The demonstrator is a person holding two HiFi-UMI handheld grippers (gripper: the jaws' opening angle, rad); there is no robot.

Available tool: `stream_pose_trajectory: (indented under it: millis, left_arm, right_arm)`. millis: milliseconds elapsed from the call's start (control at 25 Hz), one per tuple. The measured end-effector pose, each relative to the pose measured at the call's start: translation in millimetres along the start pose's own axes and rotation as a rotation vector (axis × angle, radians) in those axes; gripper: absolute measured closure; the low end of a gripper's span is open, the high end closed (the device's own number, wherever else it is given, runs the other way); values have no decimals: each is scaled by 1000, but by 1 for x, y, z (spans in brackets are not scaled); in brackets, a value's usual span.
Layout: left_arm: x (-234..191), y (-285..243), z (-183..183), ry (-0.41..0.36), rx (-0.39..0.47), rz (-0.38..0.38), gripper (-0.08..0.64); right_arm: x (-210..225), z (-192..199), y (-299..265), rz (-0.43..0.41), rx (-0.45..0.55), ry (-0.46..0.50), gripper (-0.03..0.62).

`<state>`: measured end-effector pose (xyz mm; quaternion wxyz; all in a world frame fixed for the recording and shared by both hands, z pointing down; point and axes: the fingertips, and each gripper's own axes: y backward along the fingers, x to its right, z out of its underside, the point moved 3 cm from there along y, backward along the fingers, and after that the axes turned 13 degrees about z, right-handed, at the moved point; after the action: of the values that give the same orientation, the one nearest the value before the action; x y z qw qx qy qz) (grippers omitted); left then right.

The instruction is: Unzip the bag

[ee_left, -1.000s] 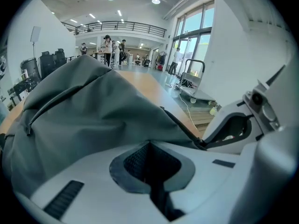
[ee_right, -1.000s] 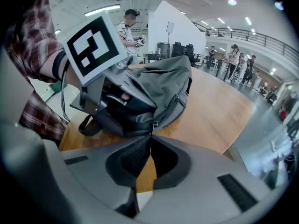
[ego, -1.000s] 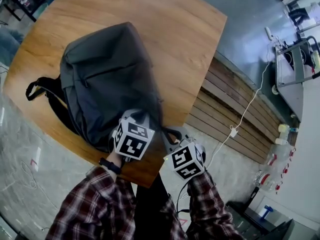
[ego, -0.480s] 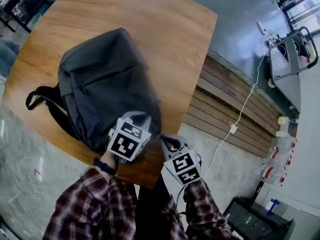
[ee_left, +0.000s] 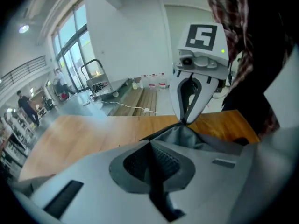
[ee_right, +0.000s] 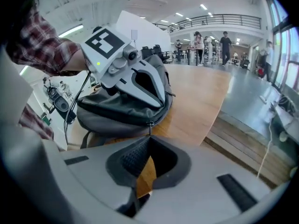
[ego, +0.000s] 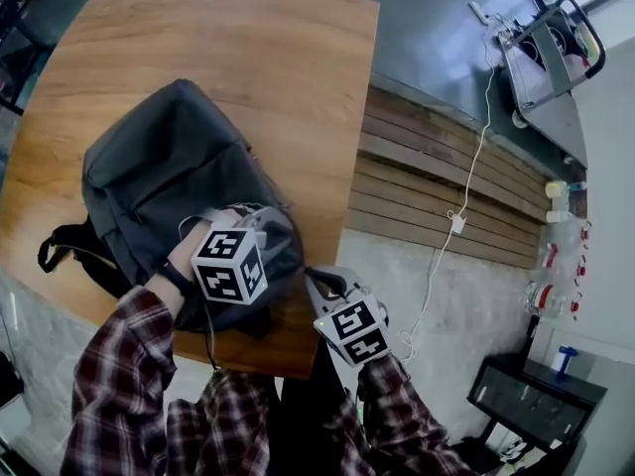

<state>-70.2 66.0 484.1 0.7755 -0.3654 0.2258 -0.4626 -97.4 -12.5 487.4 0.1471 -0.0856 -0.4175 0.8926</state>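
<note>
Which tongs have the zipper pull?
The right tongs, shut on the thin pull; the left tongs clamp grey fabric of the bag instead.

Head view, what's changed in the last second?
The left gripper has moved from the near end of the bag up onto its top, the arm swinging out to the left. The right gripper stayed at the bag's near corner, claw shut on the zip pull. The bag still lies on the table.
</note>
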Motion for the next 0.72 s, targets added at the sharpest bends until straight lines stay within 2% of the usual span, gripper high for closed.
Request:
stream_pose_trajectory:
  millis: [120,240,440,720]
  left_arm:
    - [-20,0,5,99,94,-38,551]
    - [-36,1,18,181,118,-145,551]
    - [-52,26,59,414,140,-358,551]
    - [-44,79,105,808,192,-596,552]
  right_arm:
    - [17,-7,-8,43,14,-92,581]
    - [29,-15,-26,74,27,-79,581]
    - [34,-48,-65,48,40,86,581]
    - [18,-108,-106,-48,52,316,577]
